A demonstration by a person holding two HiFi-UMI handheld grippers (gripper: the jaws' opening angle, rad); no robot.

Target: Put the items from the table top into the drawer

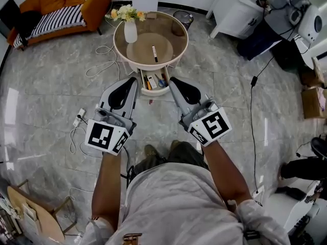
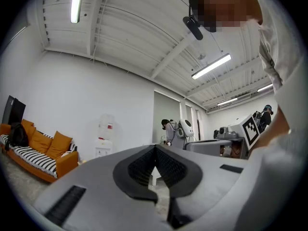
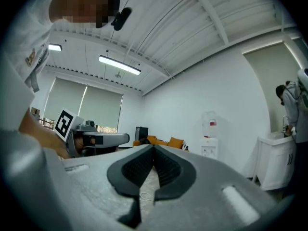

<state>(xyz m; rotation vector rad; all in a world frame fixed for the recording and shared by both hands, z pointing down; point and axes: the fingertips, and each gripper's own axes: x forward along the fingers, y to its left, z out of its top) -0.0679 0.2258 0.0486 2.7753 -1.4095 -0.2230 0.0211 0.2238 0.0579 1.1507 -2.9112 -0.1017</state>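
A round glass-topped table [image 1: 176,52] stands ahead of me in the head view. On its top lie a dark pen [image 1: 154,53] and a white vase of flowers [image 1: 130,30]. Under the top, a white drawer [image 1: 142,90] is pulled out toward me with several small items inside. My left gripper [image 1: 135,79] and right gripper [image 1: 172,80] are both held level just short of the drawer, one at each side of it. In the left gripper view the left gripper [image 2: 155,148] has its jaws together with nothing between them. The right gripper [image 3: 154,147] is also shut and empty.
An orange sofa [image 1: 61,6] with a striped cushion stands at the back left. White cables [image 1: 104,65] and a power strip [image 1: 79,117] lie on the floor left of the table. A wire bin [image 1: 183,18] and white cabinet [image 1: 235,14] stand behind it.
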